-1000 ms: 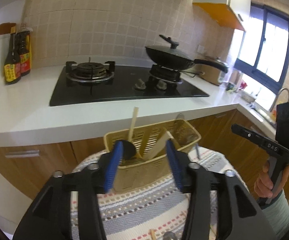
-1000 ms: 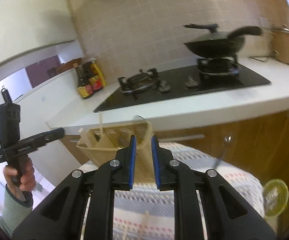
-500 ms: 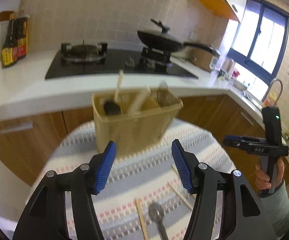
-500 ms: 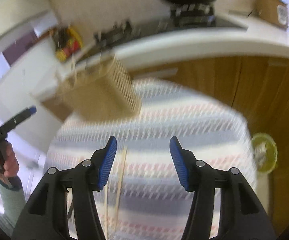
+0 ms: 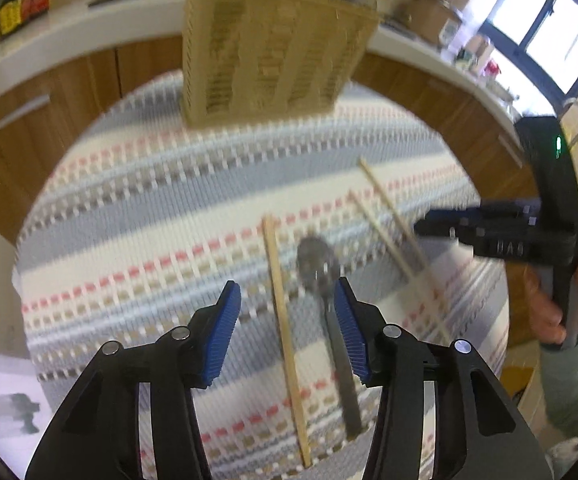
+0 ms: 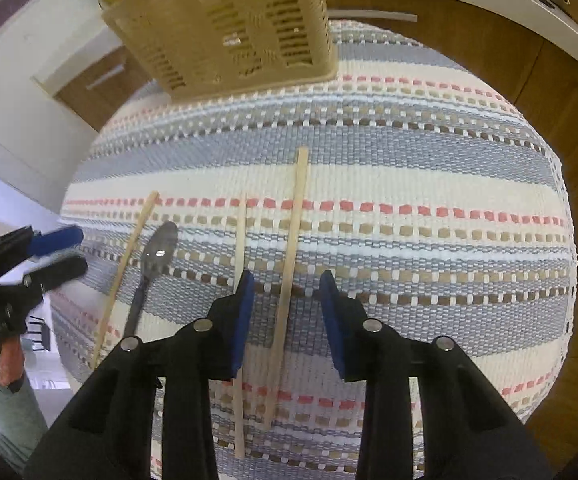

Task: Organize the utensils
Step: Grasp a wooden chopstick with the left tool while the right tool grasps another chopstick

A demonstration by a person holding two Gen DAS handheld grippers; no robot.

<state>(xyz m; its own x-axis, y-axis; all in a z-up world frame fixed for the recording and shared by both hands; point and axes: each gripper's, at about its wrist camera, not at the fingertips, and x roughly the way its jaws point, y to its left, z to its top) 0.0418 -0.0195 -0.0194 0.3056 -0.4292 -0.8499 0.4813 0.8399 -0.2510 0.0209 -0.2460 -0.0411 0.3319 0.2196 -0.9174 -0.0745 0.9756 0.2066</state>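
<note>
The basket contents are cut off. One chopstick is framed by the right gripper, jaws spread though just narrowing; the spoon lies beside the equally parted left gripper.

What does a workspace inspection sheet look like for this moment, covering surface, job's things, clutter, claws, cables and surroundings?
Surface: round table under a striped woven cloth.
Job's things: beige slotted utensil basket at the far edge, sticks poking out; three loose chopsticks and a spoon flat on the cloth.
Clutter: nothing seen.
Claws: left claw open over a chopstick and the spoon handle; right claw open over another chopstick; both jaws have just been closing, no grip yet.
Cables: nothing seen.
Surroundings: wooden cabinets, white counter, window.
</note>
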